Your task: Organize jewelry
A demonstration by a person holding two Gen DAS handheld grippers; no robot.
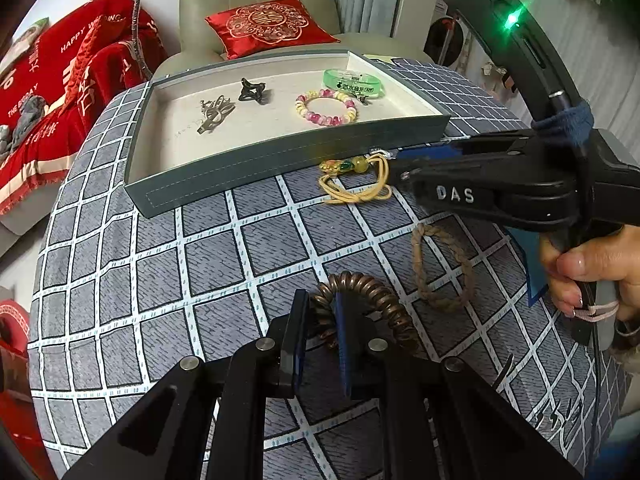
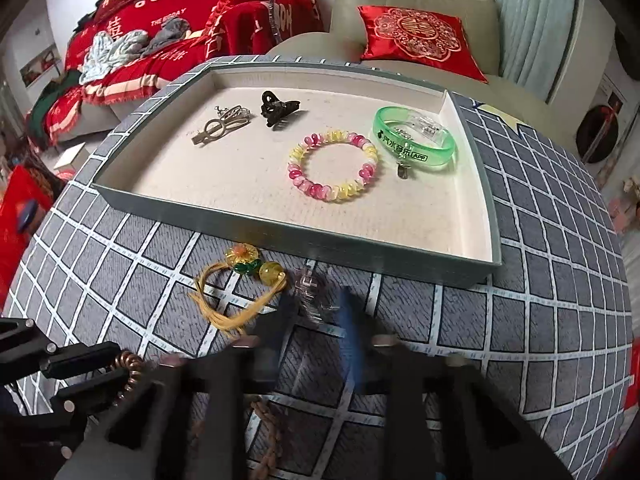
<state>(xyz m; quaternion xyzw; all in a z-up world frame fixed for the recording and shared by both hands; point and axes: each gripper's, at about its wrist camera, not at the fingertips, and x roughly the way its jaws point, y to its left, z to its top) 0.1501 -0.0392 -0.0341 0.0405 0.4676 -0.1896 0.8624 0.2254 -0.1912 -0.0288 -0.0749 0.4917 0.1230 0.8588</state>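
A grey tray [image 1: 256,168] [image 2: 360,256] with a cream lining holds a metal hair clip [image 2: 220,126], a black claw clip [image 2: 278,110], a pink and yellow bead bracelet [image 2: 332,166] and a green wristband [image 2: 416,140]. My left gripper [image 1: 322,340] has its fingers around one side of a brown spiral hair tie [image 1: 368,304] on the cloth. My right gripper [image 2: 316,312] is blurred; its fingers straddle a clear plastic claw clip [image 2: 310,290] in front of the tray. A yellow hair tie with beads [image 2: 244,280] [image 1: 356,180] lies to its left.
A braided brown band [image 1: 440,268] lies on the checked tablecloth [image 1: 160,280] between the grippers. Behind the table stand an armchair [image 2: 400,0] with a red cushion [image 2: 416,40] and a sofa under red blankets [image 2: 160,20].
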